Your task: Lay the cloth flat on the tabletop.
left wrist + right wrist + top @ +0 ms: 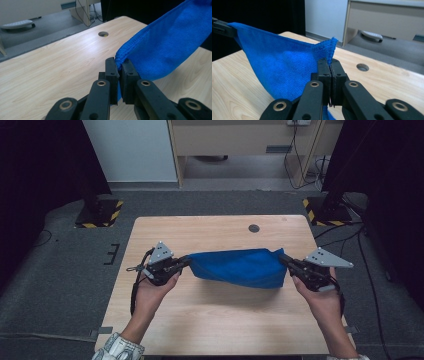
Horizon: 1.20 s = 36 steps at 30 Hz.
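A blue cloth (240, 267) hangs stretched between my two grippers above the middle of the wooden table (220, 320). My left gripper (187, 261) is shut on the cloth's left corner, and in the left gripper view the hemmed cloth (165, 42) runs up and right from the clamped left gripper (119, 65). My right gripper (281, 258) is shut on the right corner. The right gripper view has the cloth (279, 65) sagging to the left of the right gripper (330, 62), with a small tuft sticking up above the jaws. The far corner is held by the other gripper's tip (222, 27).
A round cable hole (254, 228) sits near the table's far edge. Two stand bases with yellow-black tape (100, 212) (325, 210) flank the table's far corners on the grey carpet. Cables (345, 240) trail on the floor at right.
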Each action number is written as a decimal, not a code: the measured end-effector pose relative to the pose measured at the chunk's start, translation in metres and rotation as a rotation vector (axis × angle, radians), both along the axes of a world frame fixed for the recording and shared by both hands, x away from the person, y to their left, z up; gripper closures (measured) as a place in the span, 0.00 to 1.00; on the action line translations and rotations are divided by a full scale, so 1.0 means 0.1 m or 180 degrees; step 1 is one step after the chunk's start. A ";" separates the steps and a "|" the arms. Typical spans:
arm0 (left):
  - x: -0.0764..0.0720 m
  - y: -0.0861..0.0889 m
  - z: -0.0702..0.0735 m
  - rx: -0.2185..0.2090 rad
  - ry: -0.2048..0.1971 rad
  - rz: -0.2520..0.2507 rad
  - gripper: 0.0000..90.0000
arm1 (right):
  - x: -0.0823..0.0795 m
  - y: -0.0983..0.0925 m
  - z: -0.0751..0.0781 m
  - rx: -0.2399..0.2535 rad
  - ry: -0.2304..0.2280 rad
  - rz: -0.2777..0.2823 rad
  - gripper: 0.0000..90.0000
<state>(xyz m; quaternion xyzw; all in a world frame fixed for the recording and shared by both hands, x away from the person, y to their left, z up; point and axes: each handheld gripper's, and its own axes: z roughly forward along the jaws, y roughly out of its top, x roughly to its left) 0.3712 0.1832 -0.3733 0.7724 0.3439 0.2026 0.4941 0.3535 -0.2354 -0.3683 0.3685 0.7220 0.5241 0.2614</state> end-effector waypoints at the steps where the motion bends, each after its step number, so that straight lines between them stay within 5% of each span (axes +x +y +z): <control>1: -0.03 0.00 0.04 0.0000 -0.0017 -0.0006 0.94 | -0.02 0.00 0.04 0.0006 -0.0025 0.0002 0.98; 5: -0.12 0.00 0.23 -0.0007 -0.0121 -0.0045 0.94 | -0.09 -0.01 0.19 0.0002 -0.0103 0.0006 0.98; 9: 0.02 -0.01 0.29 -0.0021 -0.0084 -0.0009 0.94 | -0.02 -0.03 0.27 -0.0020 -0.0115 -0.0033 0.98; 25: 0.87 -0.29 -0.23 0.0092 0.0226 0.0314 0.94 | 0.85 -0.01 -0.36 -0.0102 0.0283 -0.0228 0.98; 36: 1.21 -0.36 -0.55 0.0171 0.0447 0.0559 0.94 | 1.24 0.02 -0.65 -0.0157 0.0432 -0.0381 0.97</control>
